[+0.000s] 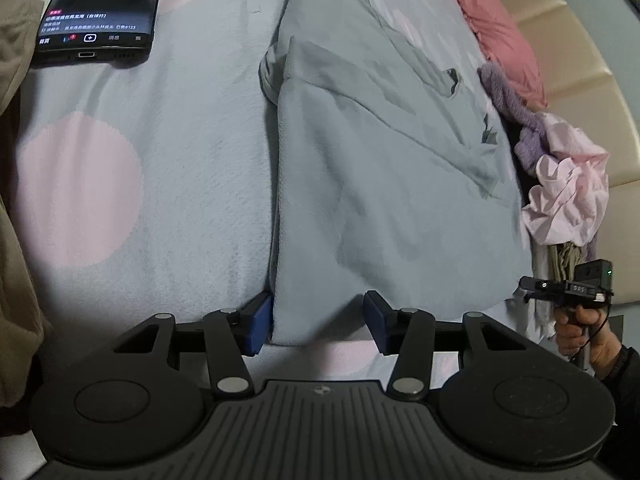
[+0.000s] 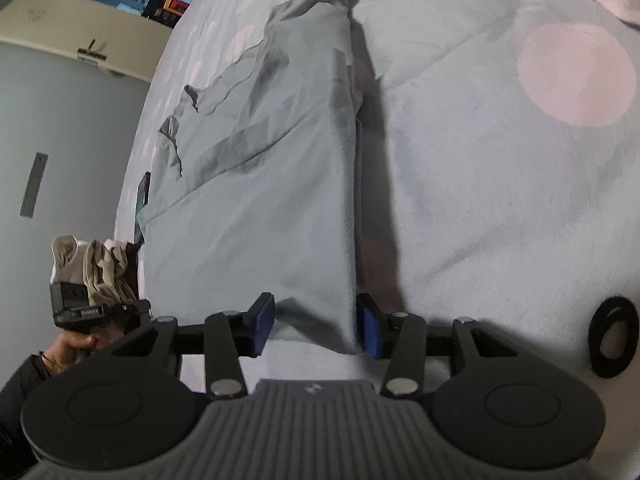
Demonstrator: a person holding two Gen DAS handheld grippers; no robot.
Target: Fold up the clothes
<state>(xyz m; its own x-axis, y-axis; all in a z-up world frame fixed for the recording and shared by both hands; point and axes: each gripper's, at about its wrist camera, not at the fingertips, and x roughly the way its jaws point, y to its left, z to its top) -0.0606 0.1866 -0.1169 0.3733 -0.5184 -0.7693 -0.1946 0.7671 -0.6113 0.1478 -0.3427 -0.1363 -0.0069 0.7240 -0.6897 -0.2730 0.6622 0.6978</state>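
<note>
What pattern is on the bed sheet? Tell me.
The bed sheet is pale blue-grey with large pink dots, clearest in the left wrist view.

Both the left hand-held gripper (image 1: 318, 318) and the right hand-held gripper (image 2: 316, 330) sit low at bottom centre, blue pads spread apart.

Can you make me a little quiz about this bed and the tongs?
1. True or false: both tongs are open, with the shirt's hem between their pads.
2. What lies on the bedspread left of the grey shirt? A) a phone B) a book C) a shoe
3. Fill in: the bedspread has big ____ circles.

Key: 1 true, left tongs and right tongs are both open. 2 A, the phone. 3 pink.
</note>
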